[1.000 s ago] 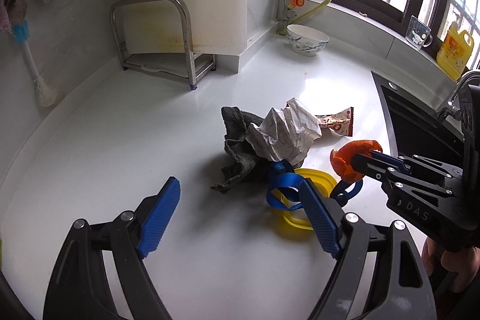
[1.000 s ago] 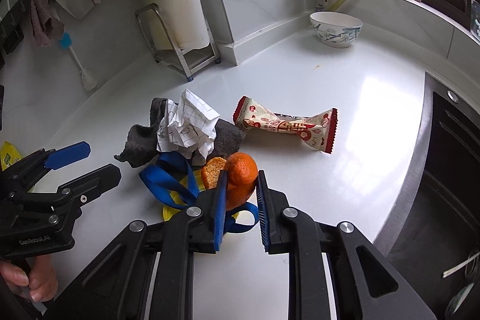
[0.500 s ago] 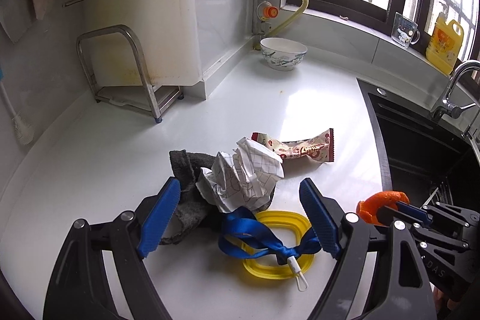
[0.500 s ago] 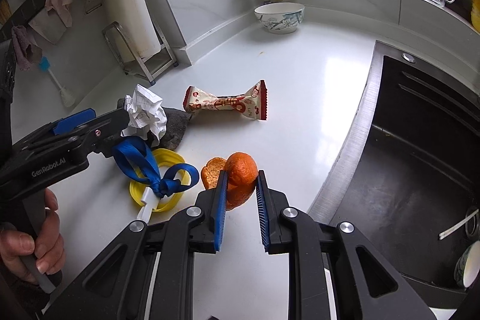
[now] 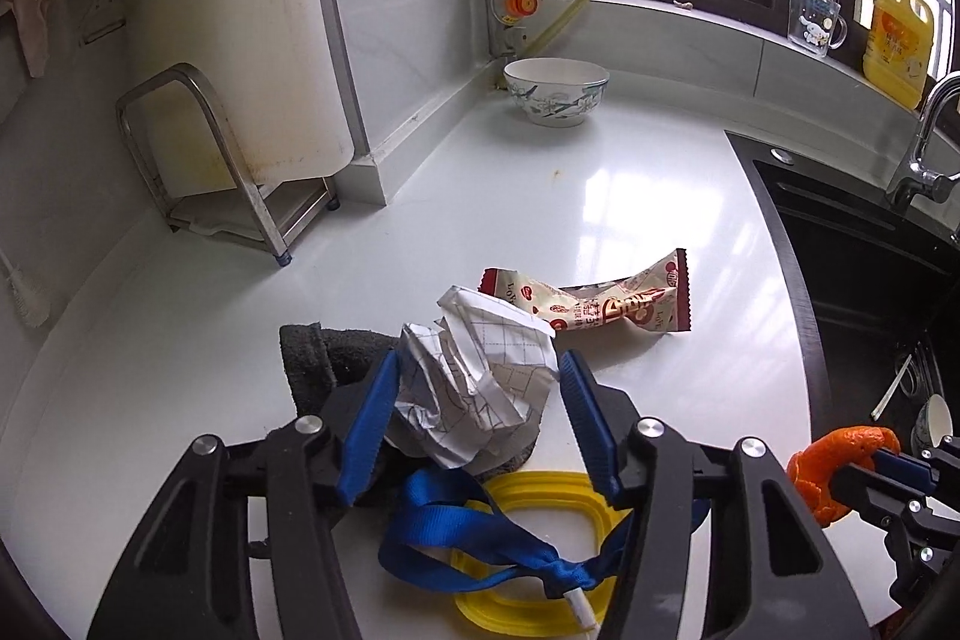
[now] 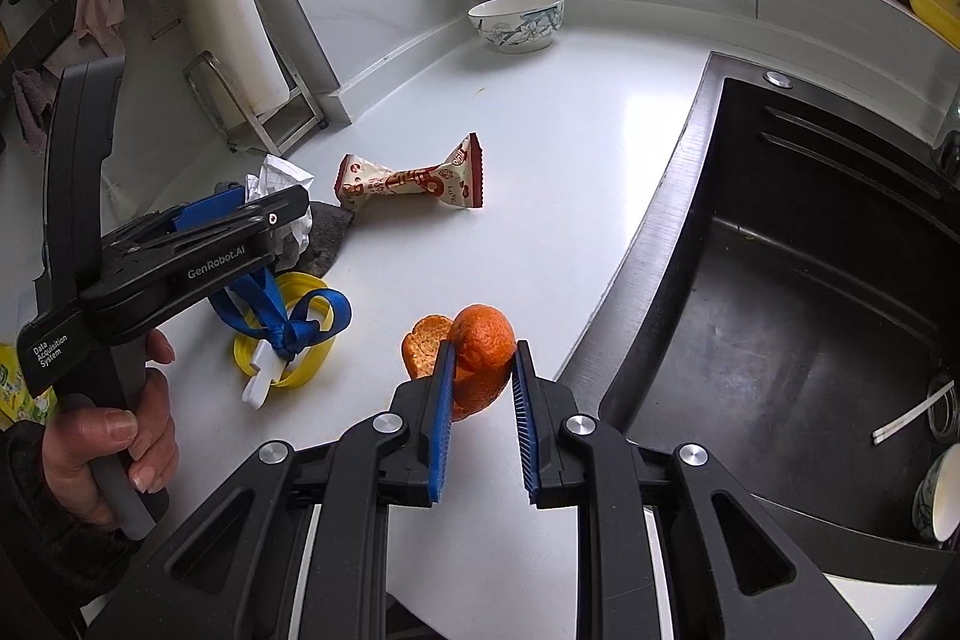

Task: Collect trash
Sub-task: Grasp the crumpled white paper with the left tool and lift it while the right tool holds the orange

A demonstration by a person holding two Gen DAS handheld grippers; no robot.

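Observation:
A crumpled sheet of checked paper (image 5: 474, 388) lies on a grey cloth (image 5: 324, 358) on the white counter. My left gripper (image 5: 474, 400) straddles it. Its jaws are closing, and the blue pads touch the paper on both sides. My right gripper (image 6: 483, 349) is shut on an orange peel (image 6: 483, 334) and holds it above the counter beside the sink's edge. The left wrist view shows that peel (image 5: 840, 454) at lower right. A twisted red-and-cream snack wrapper (image 5: 600, 304) lies just beyond the paper. In the right wrist view a hand holds the left gripper (image 6: 264, 205).
A yellow ring lid (image 5: 540, 550) with a blue strap (image 5: 468, 532) lies under the left gripper. The dark sink (image 6: 810, 280) is on the right, with dishes in its corner. A patterned bowl (image 5: 555, 91) stands at the back, and a metal rack (image 5: 228, 172) is at left.
My left gripper moved forward over the paper, and its jaws narrowed from wide open onto it. The right gripper carried the peel rightward to the sink's edge.

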